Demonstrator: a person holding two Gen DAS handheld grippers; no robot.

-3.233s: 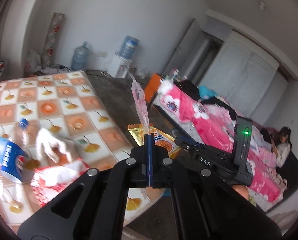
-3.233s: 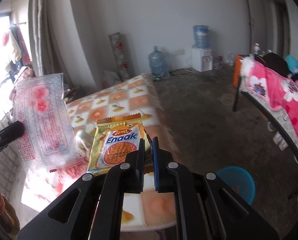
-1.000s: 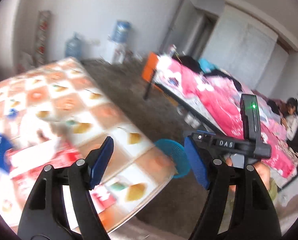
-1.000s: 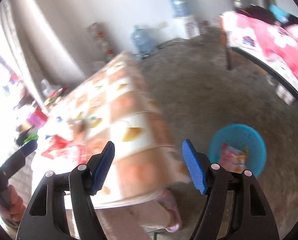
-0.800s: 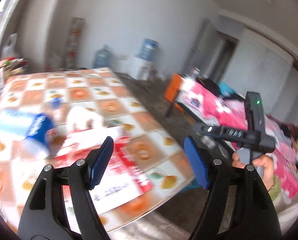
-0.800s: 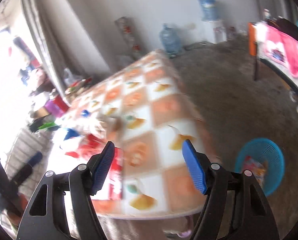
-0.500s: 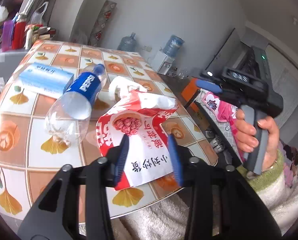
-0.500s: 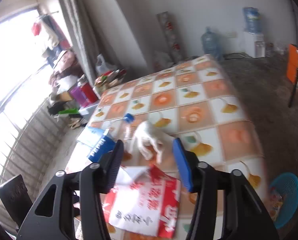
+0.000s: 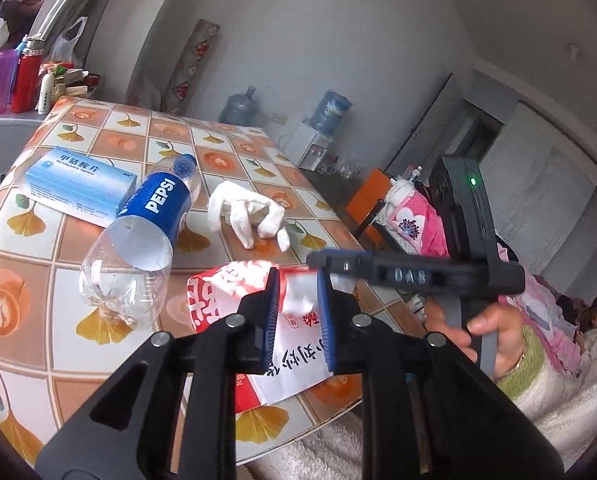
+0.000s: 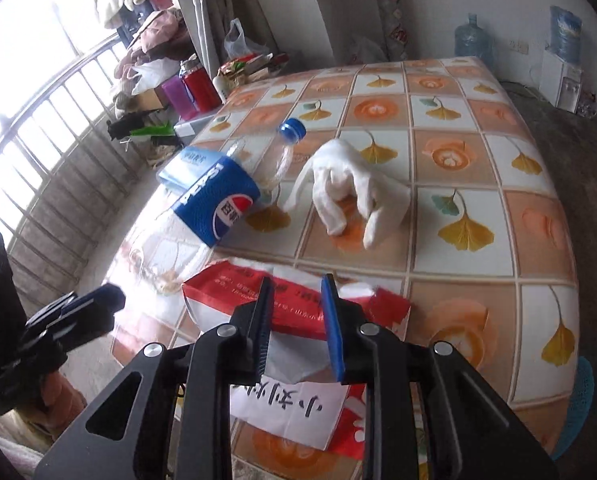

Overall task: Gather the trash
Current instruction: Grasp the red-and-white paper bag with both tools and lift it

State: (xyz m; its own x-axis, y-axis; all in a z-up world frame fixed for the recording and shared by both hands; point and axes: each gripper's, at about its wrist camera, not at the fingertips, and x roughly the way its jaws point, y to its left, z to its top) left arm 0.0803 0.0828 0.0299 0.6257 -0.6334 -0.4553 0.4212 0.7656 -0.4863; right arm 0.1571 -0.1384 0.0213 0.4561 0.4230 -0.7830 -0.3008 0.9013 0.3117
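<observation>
Wrapper [image 9: 294,360] (red and white, printed) is seen flat at the table's [image 9: 2,264] near edge. Both the left gripper [image 9: 297,312] and right gripper [image 10: 296,316] have just been closing, jaws narrowly apart astride it; contact cannot be told. Pepsi bottle [image 9: 146,232] and white cloth [image 10: 346,188] lie beyond.

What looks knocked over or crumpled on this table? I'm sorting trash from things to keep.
The Pepsi bottle lies on its side, empty, partly over a blue box. A white cloth sits crumpled mid-table. The red-and-white bag is creased, its edge lifted.
</observation>
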